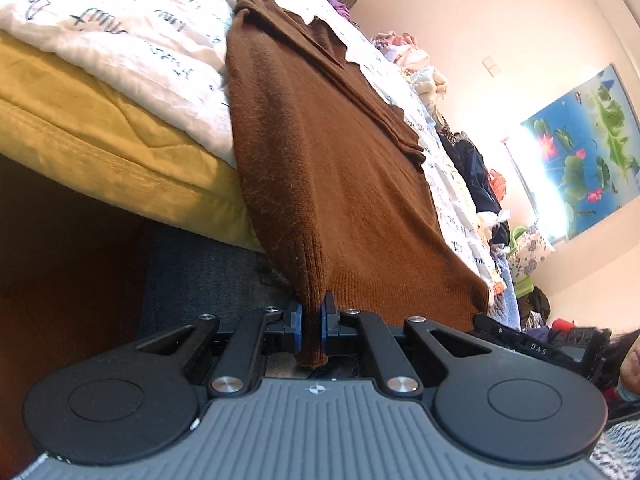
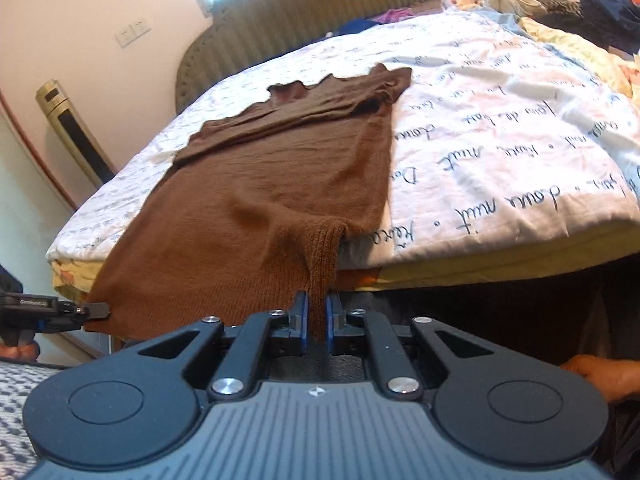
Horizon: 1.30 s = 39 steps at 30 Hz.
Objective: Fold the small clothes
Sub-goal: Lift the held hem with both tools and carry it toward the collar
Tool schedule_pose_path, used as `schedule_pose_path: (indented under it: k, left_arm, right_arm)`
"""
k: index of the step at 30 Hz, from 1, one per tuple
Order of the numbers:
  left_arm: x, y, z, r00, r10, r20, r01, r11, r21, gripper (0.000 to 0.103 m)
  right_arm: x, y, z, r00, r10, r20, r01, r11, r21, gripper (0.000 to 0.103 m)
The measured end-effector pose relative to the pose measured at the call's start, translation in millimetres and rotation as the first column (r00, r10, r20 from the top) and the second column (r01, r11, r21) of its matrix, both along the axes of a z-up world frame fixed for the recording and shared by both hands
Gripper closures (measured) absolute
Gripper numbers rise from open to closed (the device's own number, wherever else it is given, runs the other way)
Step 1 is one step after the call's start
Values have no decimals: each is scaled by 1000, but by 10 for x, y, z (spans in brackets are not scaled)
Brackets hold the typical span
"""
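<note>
While the sweater lies flat on the bed w/ its hem hanging off the near edge, both grippers clamp that ribbed hem. Left gripper: pads narrow, pinching one hem corner. Right gripper: same, on the opposite corner. Sleeves lie folded across the chest.

place: home bedroom — bed | headboard | clothes pile
</note>
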<state>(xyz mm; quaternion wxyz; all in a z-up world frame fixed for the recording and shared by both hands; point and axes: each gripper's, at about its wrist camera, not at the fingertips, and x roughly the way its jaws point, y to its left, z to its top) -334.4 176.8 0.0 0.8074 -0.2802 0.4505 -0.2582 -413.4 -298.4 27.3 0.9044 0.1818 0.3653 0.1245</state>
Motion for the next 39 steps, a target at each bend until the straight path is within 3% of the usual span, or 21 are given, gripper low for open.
schedule_pose_path:
  k: [5,13,20,23,28,34,39]
  left_arm:
    - [109,45,196,999,-3,54,6,998,-60,95]
    - [594,73,426,997,-19,72,29,989,-146,95]
    - [1215,51,541,999,-9,46,15,989,-144,95]
    - [1512,32,594,999,6,53,-1,995,-100,95]
    - [1964,-111,614,999,-12,50,12,1000,-9,95]
    - [2109,-200,382,1000,-28,6,28,999,23,95]
    - [2123,-176,272,1000,-16,-21,17,999,33,95]
  right_arm:
    - [64,-39,226,997,-8,80,2,998,63,95]
    - [345,-61,450,983,-38,180,18,993,114,95]
    - [887,-250,500,974,-83,210,39,977,208,95]
    - [1222,-265,575,971,-67,229,23,981,192,102]
    - [1768,-297,579,977,-54,205,19,986,168,102]
    - [1708,-129,409,981,72,179,-62,996,-61,101]
    - [1867,-163,226,983,107,146,-95,991,-89,99]
